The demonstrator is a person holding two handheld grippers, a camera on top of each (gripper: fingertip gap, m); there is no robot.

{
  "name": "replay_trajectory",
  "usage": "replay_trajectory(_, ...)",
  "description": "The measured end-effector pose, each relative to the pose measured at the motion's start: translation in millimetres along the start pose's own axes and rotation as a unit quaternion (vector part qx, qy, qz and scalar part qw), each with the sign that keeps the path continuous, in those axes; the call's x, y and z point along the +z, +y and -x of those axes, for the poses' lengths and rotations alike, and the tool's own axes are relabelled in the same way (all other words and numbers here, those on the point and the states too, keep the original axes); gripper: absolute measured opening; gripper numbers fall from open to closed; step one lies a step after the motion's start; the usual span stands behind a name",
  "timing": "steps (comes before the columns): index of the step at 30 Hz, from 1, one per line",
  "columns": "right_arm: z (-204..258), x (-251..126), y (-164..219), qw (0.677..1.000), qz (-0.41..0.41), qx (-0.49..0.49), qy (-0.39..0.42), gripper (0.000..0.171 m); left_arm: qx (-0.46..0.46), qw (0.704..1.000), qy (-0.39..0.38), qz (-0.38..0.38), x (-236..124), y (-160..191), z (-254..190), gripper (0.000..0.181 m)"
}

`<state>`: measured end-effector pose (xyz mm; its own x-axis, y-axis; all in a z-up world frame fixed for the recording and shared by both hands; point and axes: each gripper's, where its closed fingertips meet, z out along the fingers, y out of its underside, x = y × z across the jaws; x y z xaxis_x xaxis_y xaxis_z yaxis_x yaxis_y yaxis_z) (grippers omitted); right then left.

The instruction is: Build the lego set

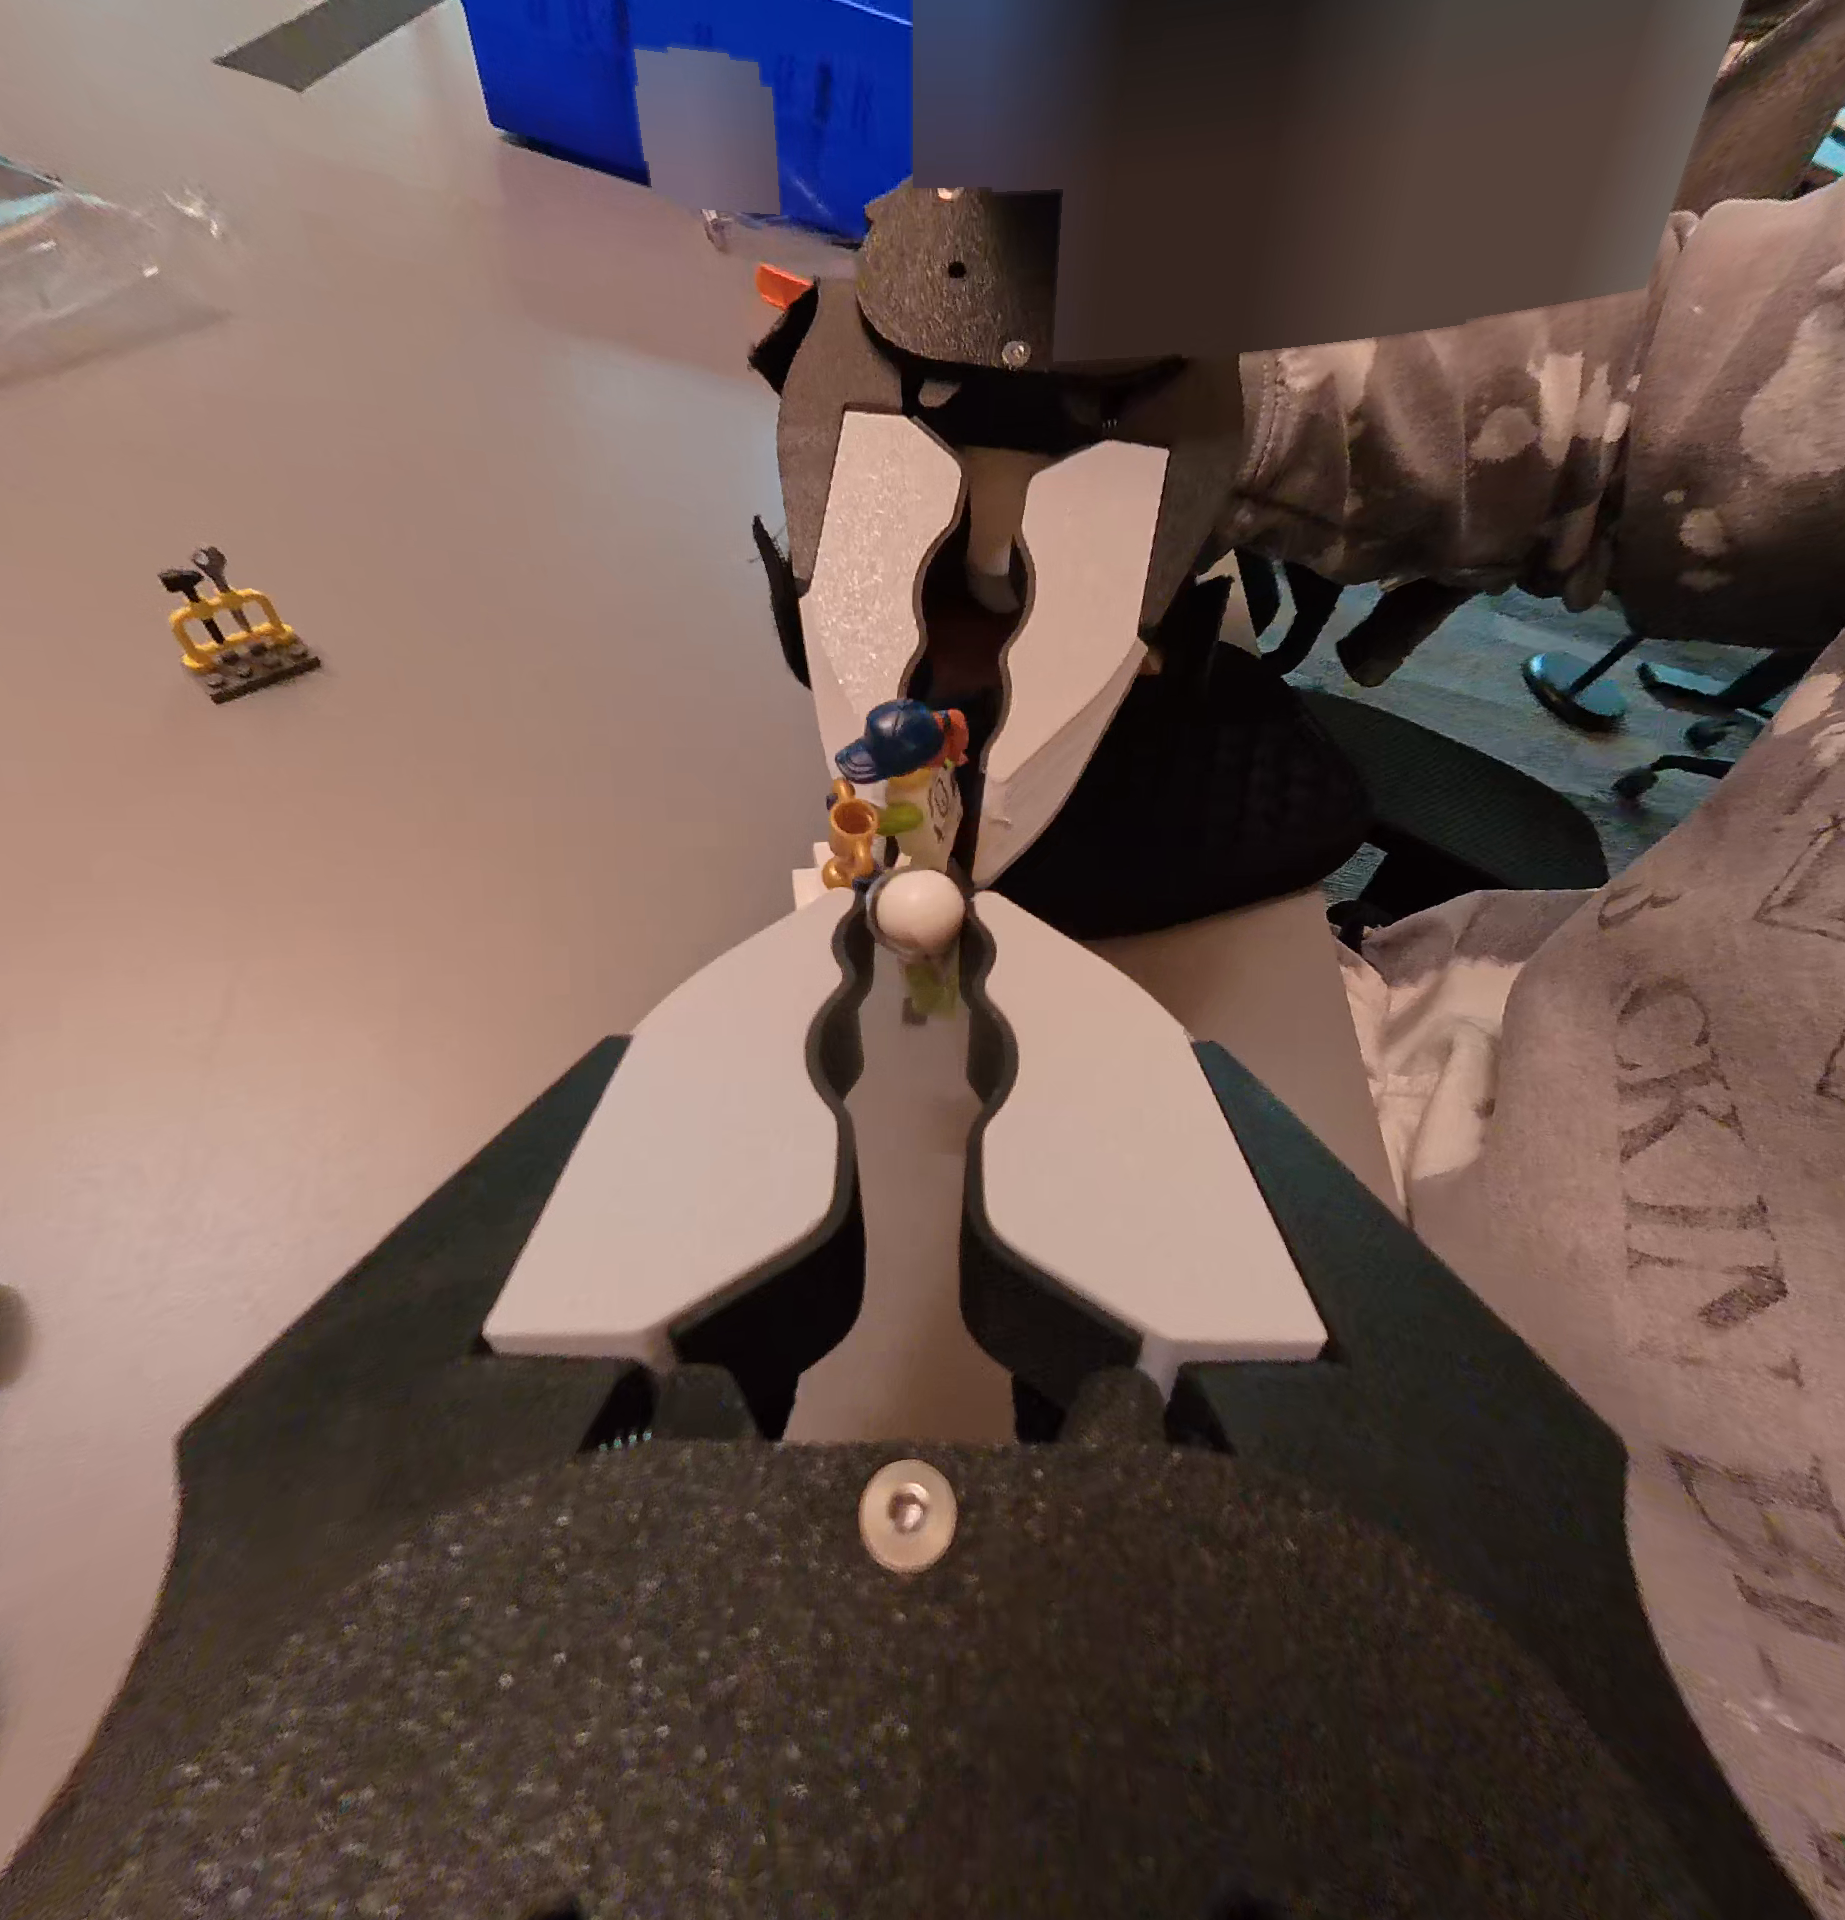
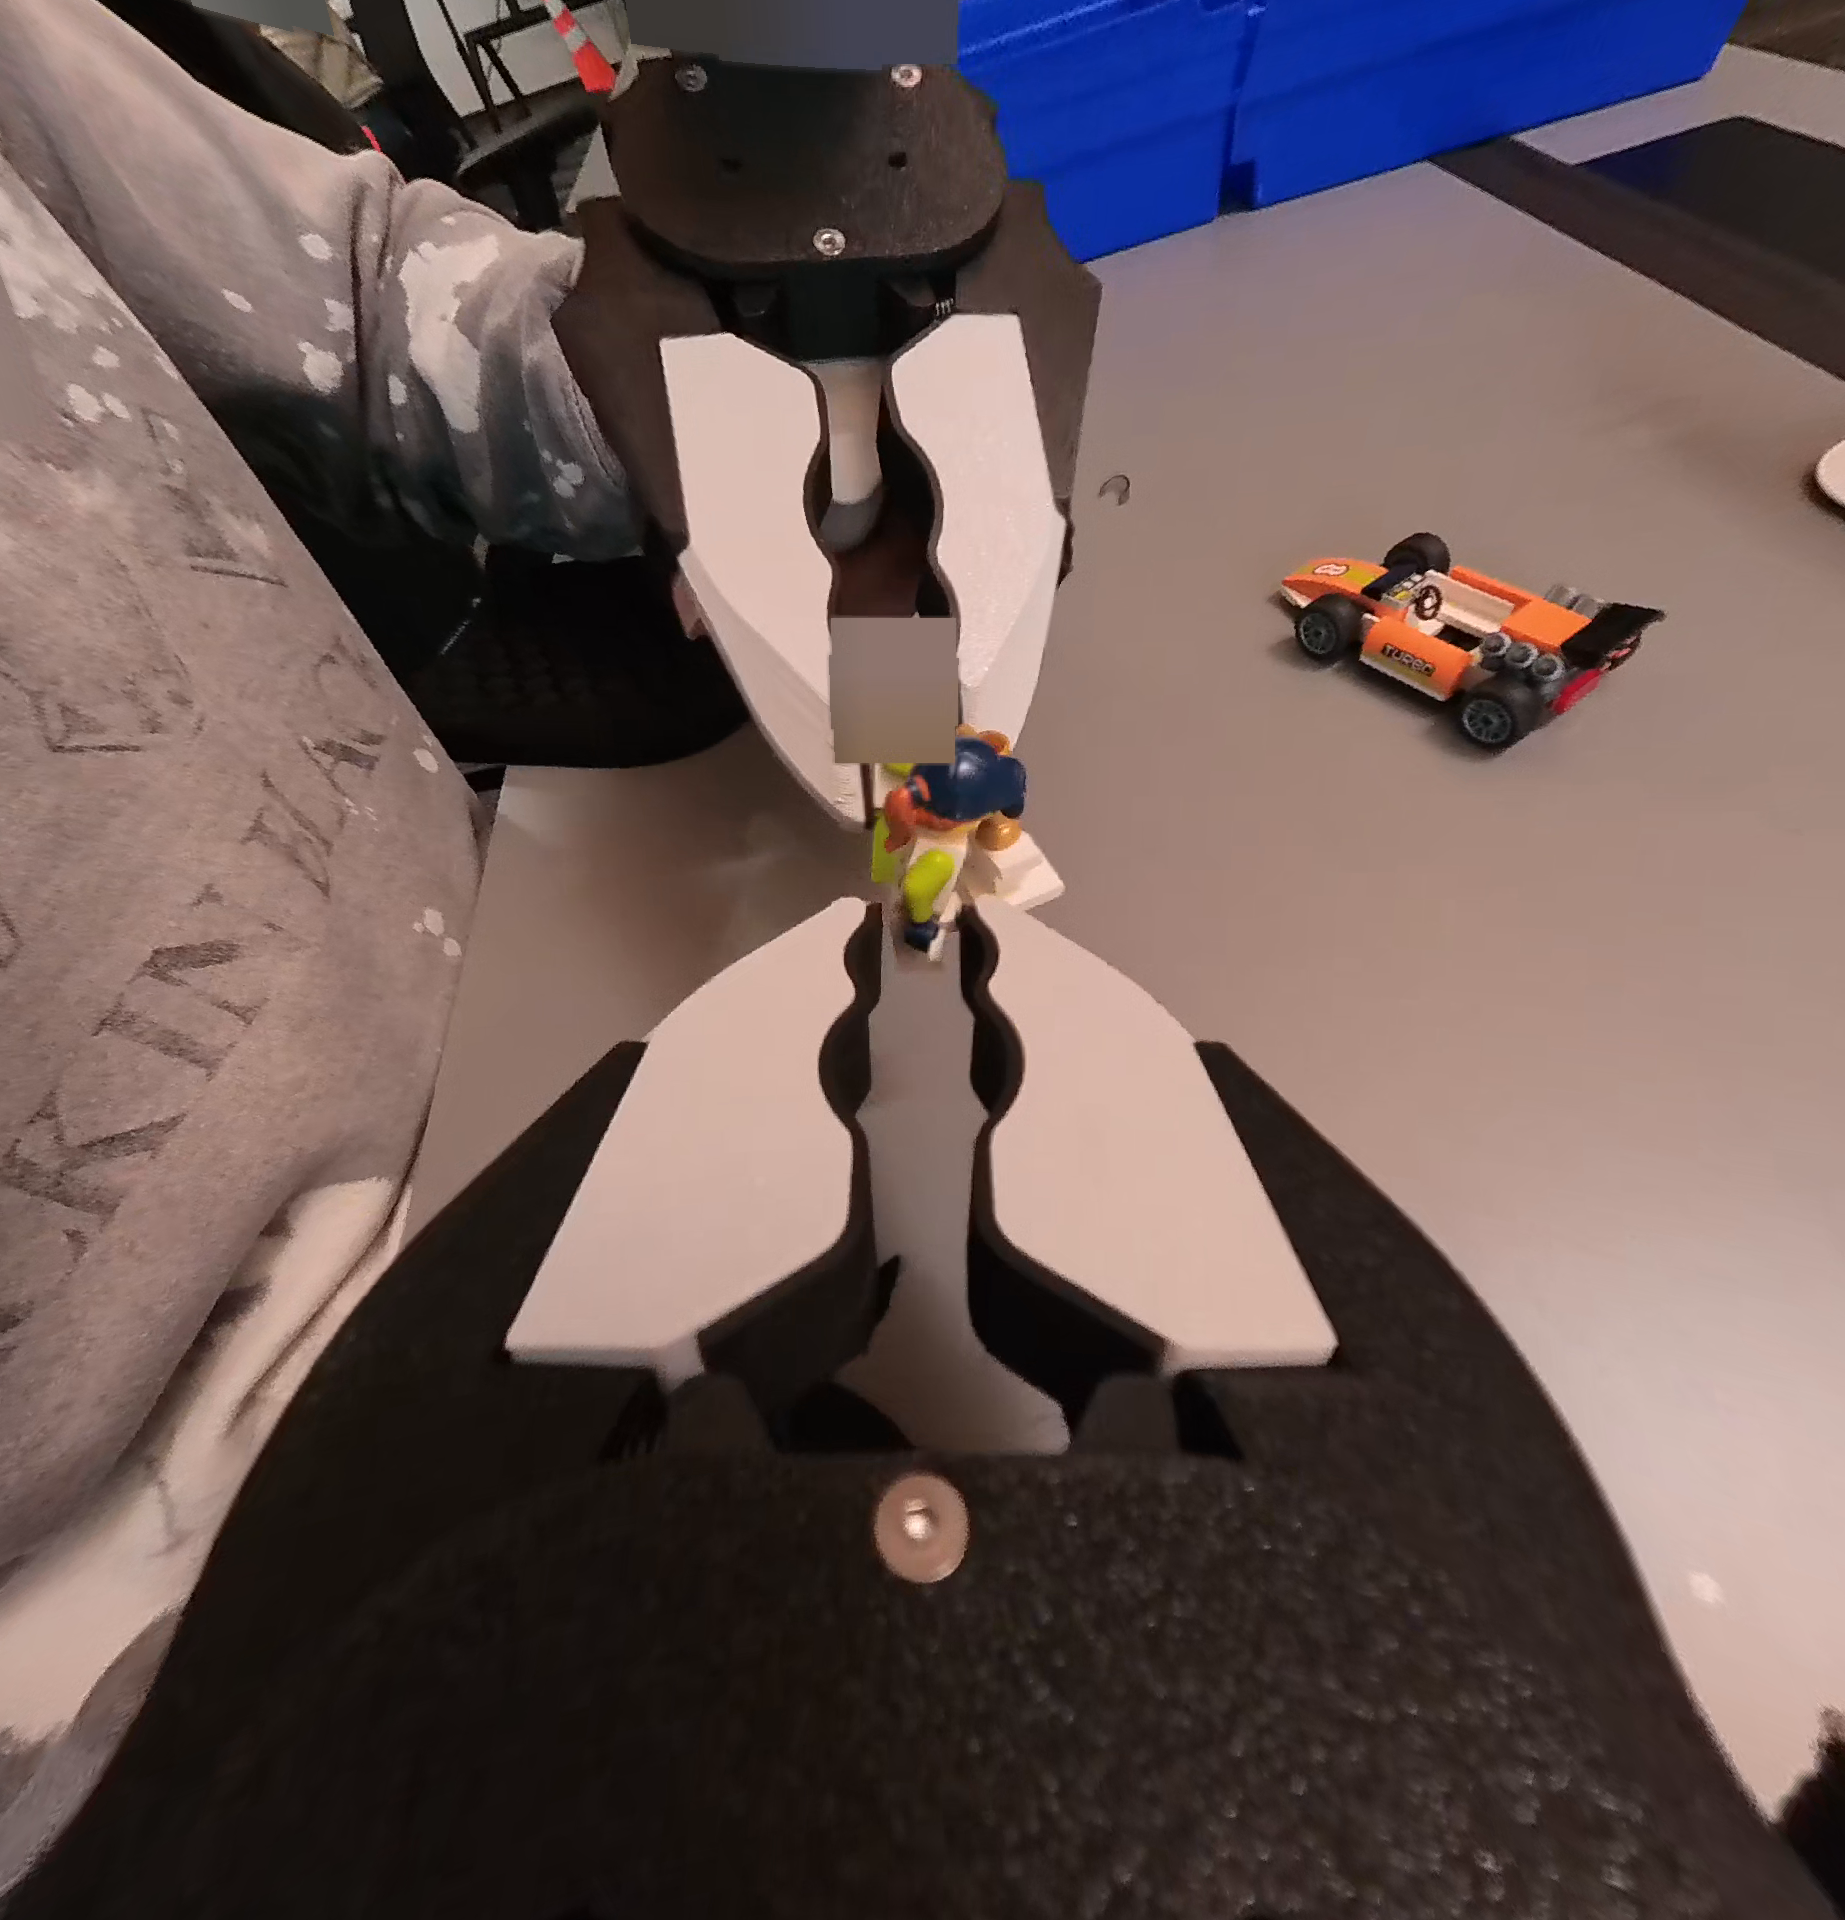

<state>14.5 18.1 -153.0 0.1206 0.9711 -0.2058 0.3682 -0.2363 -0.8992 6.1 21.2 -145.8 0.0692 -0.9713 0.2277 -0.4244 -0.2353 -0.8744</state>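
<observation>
while both grippers meet tip to tip above the table (image 1: 378,935), the left gripper (image 1: 919,914) is clenched on a white round piece (image 1: 919,906) and the right gripper (image 2: 918,935) pinches the minifigure (image 2: 939,842); judging from this, press slowly and straight, keeping the figure from twisting. only the left wrist view shows the gold trophy (image 1: 853,831) and yellow tool rack (image 1: 234,629), only the right the orange race car (image 2: 1458,634).

Blue-capped minifigure (image 1: 902,774) holds a gold trophy (image 1: 851,836); orange race car (image 2: 1458,634); blue bins (image 2: 1313,94).

Warm dim light, fisheye edges, perhaps soft
</observation>
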Motion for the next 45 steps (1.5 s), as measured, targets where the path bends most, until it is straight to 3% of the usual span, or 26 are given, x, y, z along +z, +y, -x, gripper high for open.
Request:
replay_trajectory(12,-8.1,-4.6,-19.2,0.994,-0.049,-0.054,0.082,0.009,-0.008,0.998,-0.018,-0.054,-6.0,-16.1,2.8,0.015)
replay_trajectory(28,0.9,-13.5,-28.3,0.996,-0.081,0.023,0.023,0.008,0.066,0.993,-0.067,-0.072,-7.1,-28.4,0.7,0.015)
replay_trajectory(39,5.4,-12.0,-25.6,0.990,-0.025,-0.122,0.066,0.008,0.043,0.998,-0.004,-0.047,-8.5,-23.4,-15.2,0.015)
replay_trajectory(45,7.4,-12.3,-28.6,0.987,-0.024,-0.143,0.069,0.009,0.055,0.997,-0.012,-0.045,-10.1,-24.1,-15.2,0.015)
